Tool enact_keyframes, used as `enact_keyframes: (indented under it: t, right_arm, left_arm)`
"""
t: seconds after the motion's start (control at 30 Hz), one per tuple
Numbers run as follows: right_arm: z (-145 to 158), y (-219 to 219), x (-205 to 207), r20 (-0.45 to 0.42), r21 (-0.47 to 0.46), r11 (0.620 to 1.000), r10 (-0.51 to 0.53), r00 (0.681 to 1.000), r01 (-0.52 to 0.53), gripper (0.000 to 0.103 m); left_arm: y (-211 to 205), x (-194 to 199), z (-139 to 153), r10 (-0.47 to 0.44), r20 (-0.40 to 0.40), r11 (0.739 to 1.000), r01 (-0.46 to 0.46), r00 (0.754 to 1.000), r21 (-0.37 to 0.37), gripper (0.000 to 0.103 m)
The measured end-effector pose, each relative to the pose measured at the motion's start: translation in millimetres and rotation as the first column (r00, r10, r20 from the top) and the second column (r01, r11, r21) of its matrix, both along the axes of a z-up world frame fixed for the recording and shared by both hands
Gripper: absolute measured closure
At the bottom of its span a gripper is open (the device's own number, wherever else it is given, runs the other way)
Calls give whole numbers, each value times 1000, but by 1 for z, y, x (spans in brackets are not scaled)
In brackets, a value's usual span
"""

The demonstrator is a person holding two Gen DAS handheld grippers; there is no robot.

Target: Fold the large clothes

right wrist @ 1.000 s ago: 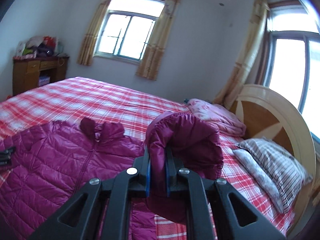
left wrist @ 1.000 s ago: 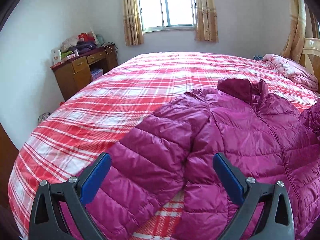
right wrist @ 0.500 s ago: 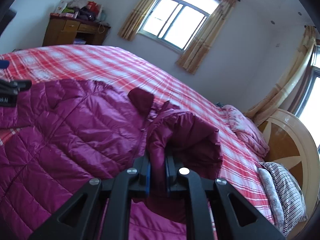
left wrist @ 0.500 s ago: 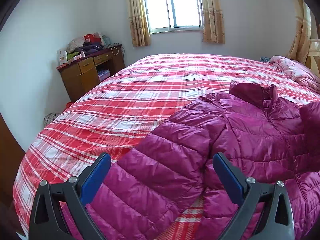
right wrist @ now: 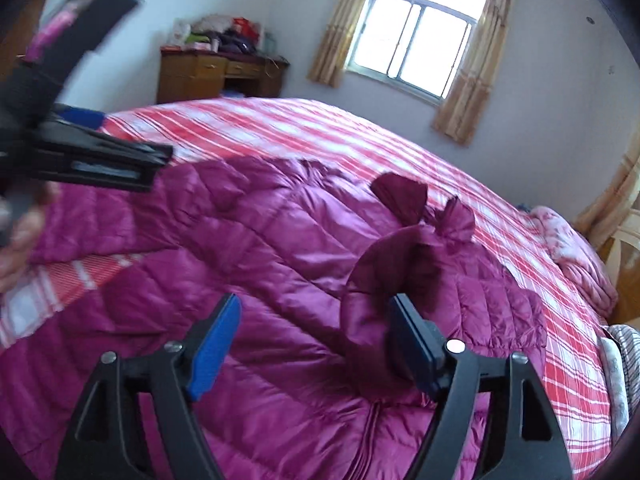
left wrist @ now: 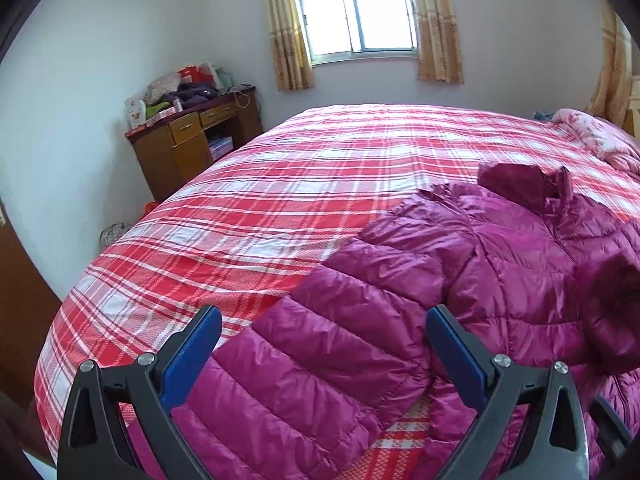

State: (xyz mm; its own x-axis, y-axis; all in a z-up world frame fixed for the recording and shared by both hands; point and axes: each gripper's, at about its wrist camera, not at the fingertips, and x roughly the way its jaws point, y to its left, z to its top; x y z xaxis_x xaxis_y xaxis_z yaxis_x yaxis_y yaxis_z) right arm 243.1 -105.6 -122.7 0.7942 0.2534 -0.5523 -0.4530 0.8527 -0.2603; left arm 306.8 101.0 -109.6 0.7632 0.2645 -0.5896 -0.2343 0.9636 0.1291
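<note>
A magenta quilted down jacket [left wrist: 460,280] lies front up on the red plaid bed [left wrist: 280,208], collar toward the window. Its left sleeve [left wrist: 320,352] stretches out toward my left gripper [left wrist: 320,344], which is open and empty just above it. In the right wrist view the jacket [right wrist: 260,248] fills the foreground. Its right sleeve [right wrist: 384,272] lies folded onto the chest. My right gripper [right wrist: 316,332] is open, its right pad next to that sleeve's cuff. The left gripper also shows in the right wrist view [right wrist: 100,156], blurred.
A wooden desk [left wrist: 192,140] with piled items stands by the wall left of the bed. A pink blanket [left wrist: 592,136] lies at the bed's far right, by the wooden headboard [right wrist: 624,240]. A striped pillow [right wrist: 624,364] sits beside it. A curtained window [left wrist: 360,12] is behind.
My right gripper has swung left over the jacket, laid the right sleeve on the chest and opened. My left gripper stays open and has shifted slightly left along the left sleeve.
</note>
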Motion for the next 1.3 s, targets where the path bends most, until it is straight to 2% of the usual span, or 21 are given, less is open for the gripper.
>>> enact_keyframes:
  t: [0.13,0.23,0.27,0.3,0.37,0.47,0.67,0.77,0.9,1.03,1.2,1.3]
  right_arm:
    - [33,-19,-31,49,112,993,25,998,-30,24]
    - [42,-30,-24,63,121,991,-67,996,59,26]
    - [39,-33,-14,49,111,988,-110,993,105,37]
    - [34,-36,-1,25,93,983,-160,987,157,56]
    - [16,-42,27,-59,71,965,-250,966,254,78]
    - [-7,-39,51,-148,55,959,-267,952,277,79]
    - [-48,-17,60,-214,-27,970,-243,946,243,79]
    - [-45,-28,57,-219,0,972,-231,948,237,79]
    - [-29,-48,56,-229,104,957,-242,943,271,79]
    - [-26,-53,62,-196,63,952,-283,939,300,79]
    - [-17,-108,85,-212,106,889,-418,884,446,79]
    - [-10,-137,96,-218,126,855,-471,855,503,79]
  left_arm:
    - [10,0,4,34,12,999,-34,999,-12,1]
    - [10,-1,7,45,21,999,-45,999,-23,1]
    - [7,-2,8,43,24,999,-42,999,-27,1]
    - [3,-3,10,35,28,999,-34,999,-31,1]
    - [-9,-5,12,5,29,999,-4,1000,-32,1]
    - [-33,-10,14,-51,37,999,51,998,-12,1]
    - [-71,-10,13,-132,28,991,132,991,11,1]
    - [-86,-6,13,-156,23,988,156,987,10,1]
    - [-101,-1,14,-169,26,985,168,985,26,1]
    - [-108,9,13,-165,-3,986,165,986,-5,1]
    - [-144,15,17,-225,15,974,225,974,10,1]
    - [-167,27,2,-216,-11,971,216,976,104,1]
